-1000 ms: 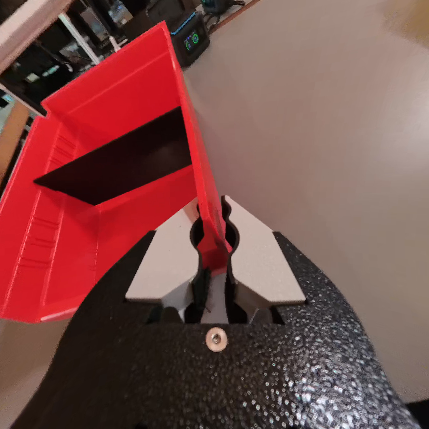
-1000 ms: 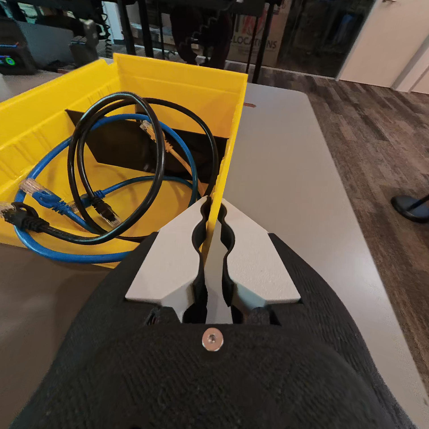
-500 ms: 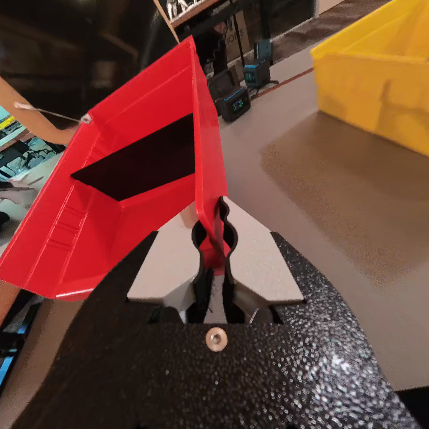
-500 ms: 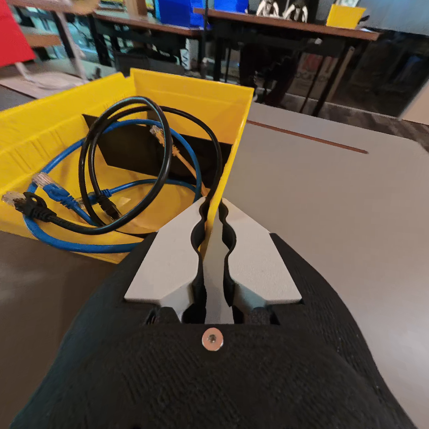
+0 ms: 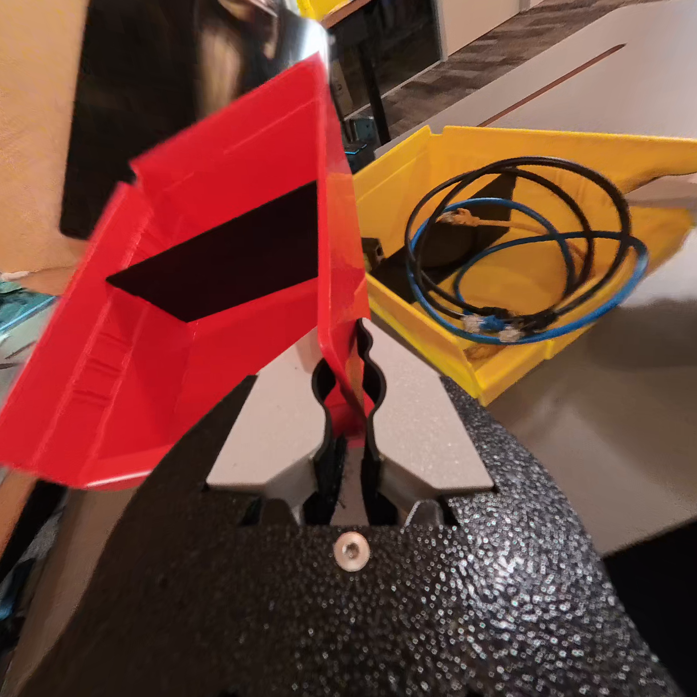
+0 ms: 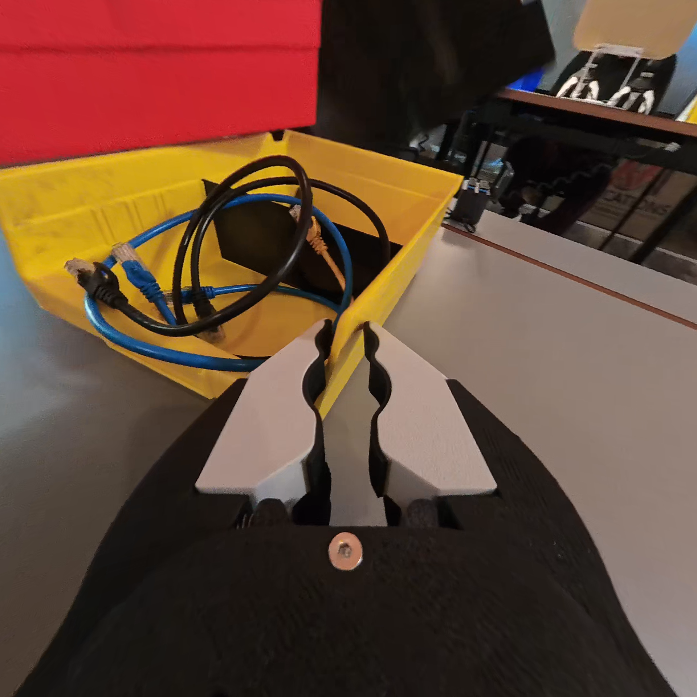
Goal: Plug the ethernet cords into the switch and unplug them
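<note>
My left gripper (image 5: pixel 345 377) is shut on the right wall of an empty red bin (image 5: pixel 188 358) with a black divider and holds it lifted and tilted. The red bin also shows in the right wrist view (image 6: pixel 151 75), close behind the yellow bin. The yellow bin (image 6: pixel 113 188) rests on the table and holds coiled ethernet cords: a blue one (image 6: pixel 169 350), a black one (image 6: pixel 245 188) and an orange one (image 6: pixel 320 245). My right gripper (image 6: pixel 346 328) is slightly open, its jaws straddling the yellow bin's near right corner. The yellow bin (image 5: pixel 471 362) and cords (image 5: pixel 637 271) also show in the left wrist view. No switch is clearly visible.
The grey table (image 6: pixel 528 377) stretches right of the yellow bin, with a brown seam line (image 6: pixel 565 271). Dark desks and equipment (image 6: pixel 565 151) stand beyond the far edge. A black divider (image 6: pixel 256 237) crosses the yellow bin. The tips of one gripper are about 25 cm away from the tips of the other.
My left gripper has swung the red bin over toward the yellow bin. My right gripper's jaws have parted from the yellow bin's wall, and the view has turned left.
</note>
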Tool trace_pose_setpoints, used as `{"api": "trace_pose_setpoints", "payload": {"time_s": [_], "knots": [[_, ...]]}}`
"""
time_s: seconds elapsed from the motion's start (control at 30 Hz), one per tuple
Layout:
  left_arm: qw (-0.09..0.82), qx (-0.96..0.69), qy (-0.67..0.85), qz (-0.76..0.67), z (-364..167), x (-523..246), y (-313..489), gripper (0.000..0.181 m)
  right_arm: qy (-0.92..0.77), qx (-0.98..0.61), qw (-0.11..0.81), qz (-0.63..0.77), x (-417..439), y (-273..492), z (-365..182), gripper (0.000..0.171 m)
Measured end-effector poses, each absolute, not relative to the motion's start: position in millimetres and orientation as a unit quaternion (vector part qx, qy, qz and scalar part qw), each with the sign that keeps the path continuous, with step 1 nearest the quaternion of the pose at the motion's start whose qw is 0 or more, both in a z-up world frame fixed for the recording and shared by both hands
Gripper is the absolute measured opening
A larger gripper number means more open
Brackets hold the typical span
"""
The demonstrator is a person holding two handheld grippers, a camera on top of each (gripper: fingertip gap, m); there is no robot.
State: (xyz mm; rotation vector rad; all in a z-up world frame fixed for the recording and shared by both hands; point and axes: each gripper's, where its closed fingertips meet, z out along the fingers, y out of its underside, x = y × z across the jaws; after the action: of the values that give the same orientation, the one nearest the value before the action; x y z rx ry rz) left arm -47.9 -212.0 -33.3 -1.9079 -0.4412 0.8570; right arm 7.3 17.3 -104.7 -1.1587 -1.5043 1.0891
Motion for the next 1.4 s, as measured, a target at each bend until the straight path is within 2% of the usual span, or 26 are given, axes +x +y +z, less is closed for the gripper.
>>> {"api": "trace_pose_setpoints", "payload": {"time_s": [0.3, 0.87, 1.0, 1.17, 1.23, 1.33, 1.4], "knots": [[0.488, -0.778, -0.207, 0.337, -37.1, -58.8, -211.9, 0.006, -0.626, -0.459, 0.424, 0.466, 18.7, 13.6, -105.1, 0.018], [0.468, -0.787, -0.203, 0.347, -33.3, -53.8, -212.2, 0.006, -0.631, -0.456, 0.416, 0.470, 20.1, 11.3, -107.9, 0.019], [0.459, -0.792, -0.195, 0.352, -27.7, -47.5, -211.0, 0.006, -0.620, -0.446, 0.416, 0.493, 28.0, 11.3, -101.5, 0.030], [0.465, -0.785, -0.181, 0.367, -9.1, -35.9, -208.1, 0.006, -0.575, -0.432, 0.506, 0.476, 45.4, 55.1, -72.7, 0.054], [0.468, -0.779, -0.171, 0.379, 1.4, -29.0, -204.8, 0.006, -0.548, -0.440, 0.531, 0.472, 52.5, 79.7, -65.1, 0.043], [0.475, -0.774, -0.149, 0.392, 16.4, -15.5, -195.1, 0.006, -0.518, -0.436, 0.470, 0.567, 61.9, 79.5, -52.1, 0.043], [0.491, -0.769, -0.135, 0.386, 27.8, -2.9, -183.3, 0.006, -0.504, -0.440, 0.466, 0.579, 69.7, 85.3, -42.8, 0.044]]}}
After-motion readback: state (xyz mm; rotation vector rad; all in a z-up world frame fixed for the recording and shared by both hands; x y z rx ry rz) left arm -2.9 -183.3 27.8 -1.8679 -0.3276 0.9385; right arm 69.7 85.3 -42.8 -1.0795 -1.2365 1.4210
